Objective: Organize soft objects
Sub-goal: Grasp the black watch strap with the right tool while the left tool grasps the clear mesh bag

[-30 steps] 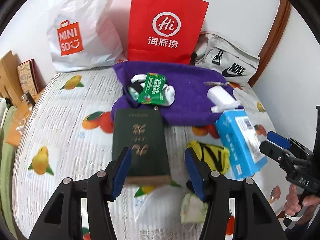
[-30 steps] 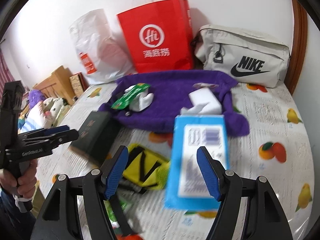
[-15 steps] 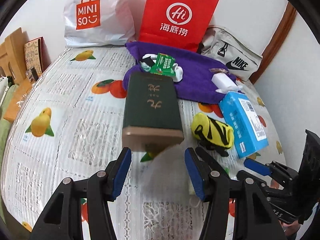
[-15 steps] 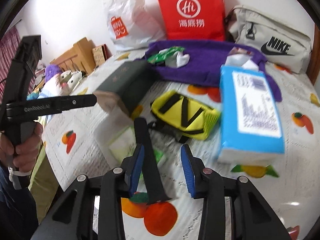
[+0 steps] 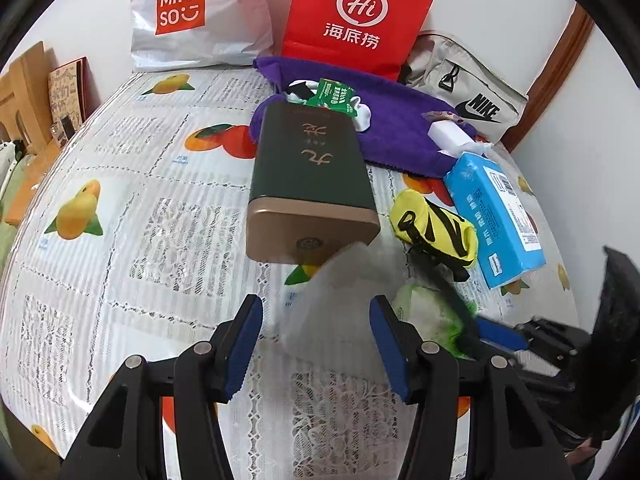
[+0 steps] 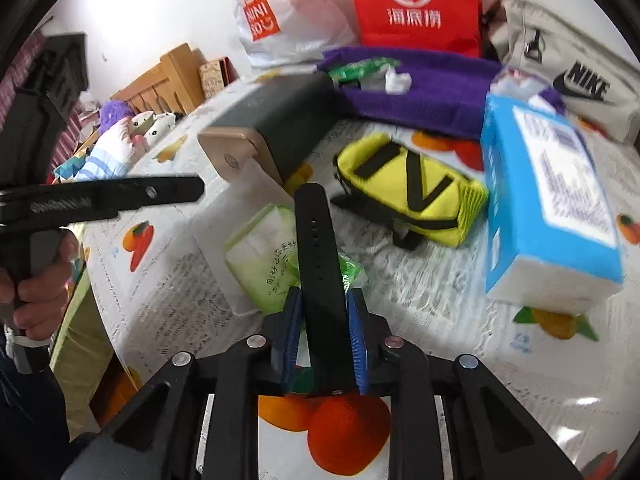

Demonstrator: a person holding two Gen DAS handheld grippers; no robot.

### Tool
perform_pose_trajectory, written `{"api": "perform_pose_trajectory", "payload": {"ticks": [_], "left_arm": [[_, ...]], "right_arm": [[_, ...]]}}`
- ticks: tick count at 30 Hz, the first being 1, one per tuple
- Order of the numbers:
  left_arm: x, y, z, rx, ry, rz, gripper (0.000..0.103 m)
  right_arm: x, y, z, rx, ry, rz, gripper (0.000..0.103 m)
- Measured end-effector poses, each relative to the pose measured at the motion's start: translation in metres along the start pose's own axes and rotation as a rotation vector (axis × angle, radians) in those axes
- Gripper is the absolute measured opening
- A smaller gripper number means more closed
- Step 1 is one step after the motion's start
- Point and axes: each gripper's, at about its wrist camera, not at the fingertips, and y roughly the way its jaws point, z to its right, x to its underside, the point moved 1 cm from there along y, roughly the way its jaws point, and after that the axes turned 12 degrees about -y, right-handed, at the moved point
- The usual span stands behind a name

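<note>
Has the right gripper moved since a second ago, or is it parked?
Yes. The right gripper has come down and left, off the blue tissue pack onto the black perforated strap; its jaws have just been closing on the strap.

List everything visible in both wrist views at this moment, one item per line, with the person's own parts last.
Strap: one, black, between the right gripper's pads.
Wipes pack: one, green and white, under the strap.
Box: one, dark green with gold end, mid-table.
Pouch: one, yellow with black stripes, beside the box.
Tissue pack: one, blue, right of the pouch.
Towel: one, purple, behind the box.
Paper bag: one, red, at the wall.
Plastic bag: one, white.
Nike bag: one, beige.
Left gripper: open, above clear packaging.
Right gripper: closed on the strap.
Hand: holding the left gripper.
</note>
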Motion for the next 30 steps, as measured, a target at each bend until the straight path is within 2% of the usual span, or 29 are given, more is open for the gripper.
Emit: {"api": "perform_pose_trajectory", "payload": {"ticks": [5,11,16,23,30], "left_arm": [[0.001,0.0,-0.001,0.006,0.0,0.0,0.054],[0.008,0.009,0.001,0.002,0.007,-0.022,0.054],[0.012,0.015,0.001,-0.009,0.006,-0.04,0.054],[0.013,0.018,0.003,-0.022,0.021,-0.047,0.054],[0.013,0.024,-0.002,-0.035,0.013,-0.057,0.054]], "right_arm": [[-0.001,-0.017,0.006,0.016,0.024,0.047,0.02],[0.009,-0.028,0.014,0.031,0.049,0.052,0.018],[0.023,-0.019,0.022,0.035,0.069,0.02,0.018],[0.024,0.002,0.026,0.039,0.061,-0.023,0.019],[0.019,0.012,0.02,0.098,0.007,-0.003,0.022]]}}
